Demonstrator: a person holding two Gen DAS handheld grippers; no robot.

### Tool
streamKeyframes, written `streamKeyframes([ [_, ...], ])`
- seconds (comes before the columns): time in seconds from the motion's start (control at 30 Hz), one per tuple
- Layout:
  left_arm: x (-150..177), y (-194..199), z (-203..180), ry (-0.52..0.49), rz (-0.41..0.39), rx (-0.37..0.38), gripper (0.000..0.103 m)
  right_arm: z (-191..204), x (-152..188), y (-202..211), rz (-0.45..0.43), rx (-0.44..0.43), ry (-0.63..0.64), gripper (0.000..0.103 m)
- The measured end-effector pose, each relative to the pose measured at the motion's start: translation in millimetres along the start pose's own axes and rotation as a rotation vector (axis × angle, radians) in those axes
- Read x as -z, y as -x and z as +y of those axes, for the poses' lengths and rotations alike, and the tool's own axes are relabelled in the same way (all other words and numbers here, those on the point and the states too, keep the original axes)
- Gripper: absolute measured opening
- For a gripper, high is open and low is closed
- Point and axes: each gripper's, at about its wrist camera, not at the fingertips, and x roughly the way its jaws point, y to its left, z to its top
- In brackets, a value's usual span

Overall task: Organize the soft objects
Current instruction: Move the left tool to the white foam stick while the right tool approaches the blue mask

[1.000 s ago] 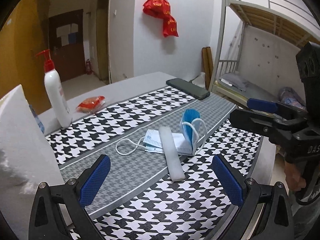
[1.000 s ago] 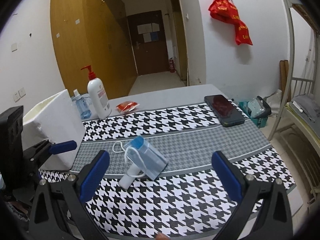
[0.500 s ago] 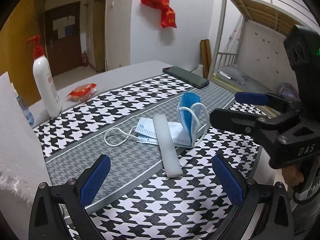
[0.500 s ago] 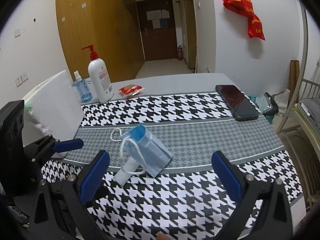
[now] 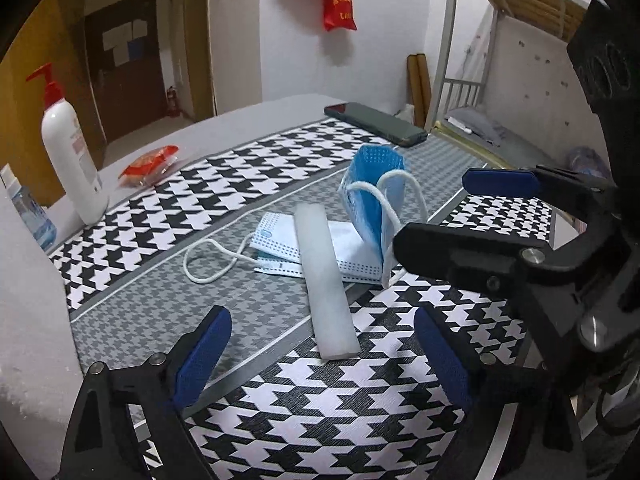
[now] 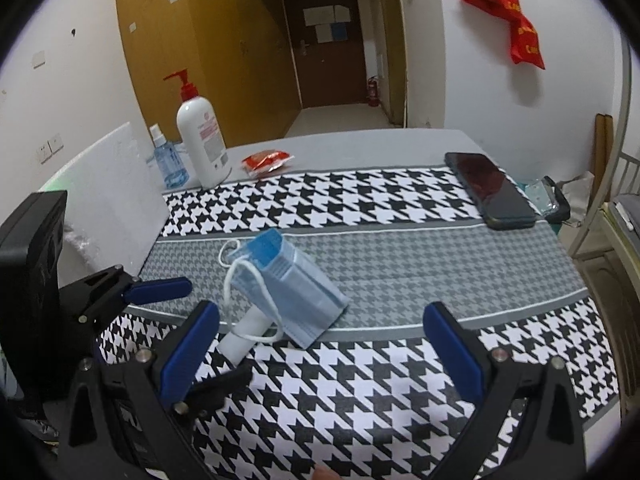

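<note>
Nearest the cameras, the left gripper (image 5: pixel 322 354) hangs over the near edge of the patterned cloth (image 5: pixel 352 412) with its blue pads apart and nothing between them; its jaws have just been closing a little. The right gripper (image 6: pixel 322 354) is likewise spread wide and empty above the same black-and-white cloth, and each gripper shows in the other's view off to the side. Just beyond the left gripper's pads lies a white foam strip (image 5: pixel 325 280), flat on the cloth, its far end resting across a face mask (image 5: pixel 280 246) that lies flat with one ear loop trailing to the side. A second, blue mask (image 6: pixel 292 280) stands folded up on its edge, leaning against the strip and touching the flat mask. To the left stands a white foam block (image 6: pixel 108 196). Farther back, off the cloth on the grey tabletop, a white pump bottle (image 6: pixel 202 140) stands upright beside a small clear bottle (image 6: pixel 168 160) holding blue liquid, with a red packet (image 6: pixel 266 160) near them. A dark phone (image 6: pixel 490 190) lies at the cloth's far right corner. Red bags (image 6: pixel 504 12) hang on the back wall.
</note>
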Motion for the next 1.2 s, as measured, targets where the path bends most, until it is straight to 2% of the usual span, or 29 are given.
streamKeyframes([
  [0.1,-1,-6,5,0.029,0.014,-0.001,0.087,0,-2,-6,0.016,-0.01,0.003,0.103],
  [0.17,0,-10,8,0.044,0.028,-0.002,0.081,1,-2,-12,0.036,-0.017,0.014,0.103],
  [0.27,-1,-15,13,0.062,0.05,0.009,0.078,1,-2,-20,0.051,-0.011,0.031,0.102],
  [0.33,-1,-16,11,0.06,0.055,0.003,0.075,-2,-2,-25,0.062,-0.022,0.019,0.098],
  [0.4,-1,-17,9,0.048,0.055,0.008,0.074,-5,-2,-29,0.077,-0.038,0.008,0.088],
  [0.6,-2,-16,14,0.08,0.044,0.008,0.064,-7,1,-34,0.107,-0.078,-0.004,0.076],
  [0.93,-1,-14,13,0.081,0.042,0.014,0.053,-2,2,-32,0.102,-0.1,0.01,0.07],
  [1.13,2,-11,6,0.054,0.047,0.005,0.039,1,1,-33,0.097,-0.064,0.041,0.069],
  [1.2,3,-9,1,0.041,0.052,0.023,0.033,1,1,-34,0.097,-0.048,0.048,0.069],
])
